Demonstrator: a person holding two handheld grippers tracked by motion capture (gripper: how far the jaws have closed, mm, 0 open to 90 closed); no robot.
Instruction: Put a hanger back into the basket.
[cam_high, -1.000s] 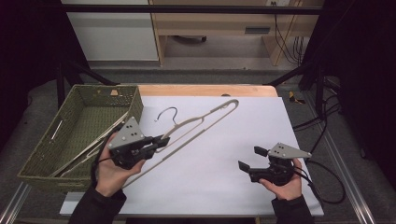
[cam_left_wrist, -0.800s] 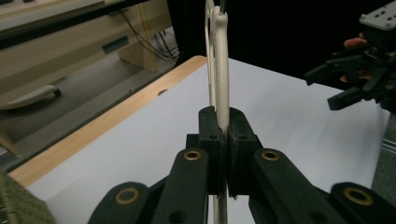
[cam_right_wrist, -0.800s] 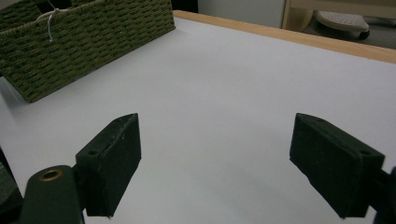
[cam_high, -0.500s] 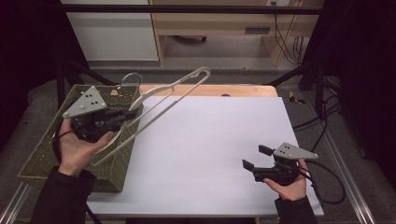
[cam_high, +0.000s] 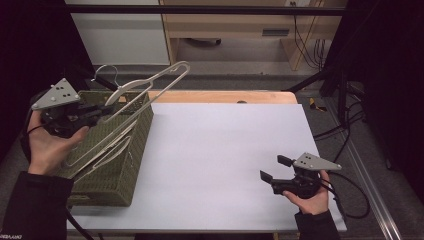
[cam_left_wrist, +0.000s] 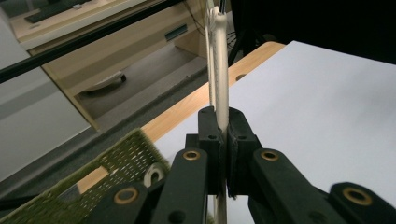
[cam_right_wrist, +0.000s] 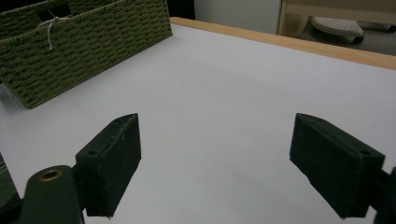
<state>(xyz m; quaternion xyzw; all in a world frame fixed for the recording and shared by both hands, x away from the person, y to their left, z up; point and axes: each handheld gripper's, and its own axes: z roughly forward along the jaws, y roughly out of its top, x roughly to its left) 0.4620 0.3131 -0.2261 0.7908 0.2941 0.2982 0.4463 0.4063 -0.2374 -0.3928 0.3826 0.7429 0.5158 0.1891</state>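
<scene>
My left gripper (cam_high: 102, 112) is shut on a white clothes hanger (cam_high: 167, 75) and holds it tilted in the air over the green wicker basket (cam_high: 117, 186) at the table's left. In the left gripper view the black jaws (cam_left_wrist: 223, 119) pinch the hanger's thin bar (cam_left_wrist: 218, 70), which rises straight up between them. The hanger's wire hook (cam_high: 104, 70) points to the far left. My right gripper (cam_high: 275, 168) rests open near the front right of the white table sheet (cam_high: 225, 145). Nothing lies between its jaws (cam_right_wrist: 215, 158).
More pale hangers (cam_high: 112, 152) lie inside the basket (cam_right_wrist: 84, 42). A wooden strip (cam_high: 225, 96) edges the table's far side. Cables (cam_high: 345, 135) hang off the right side. Black frame bars stand at the back and left.
The left gripper has carried the hanger left and upward, from the table's middle to above the basket. The right gripper has stayed where it was.
</scene>
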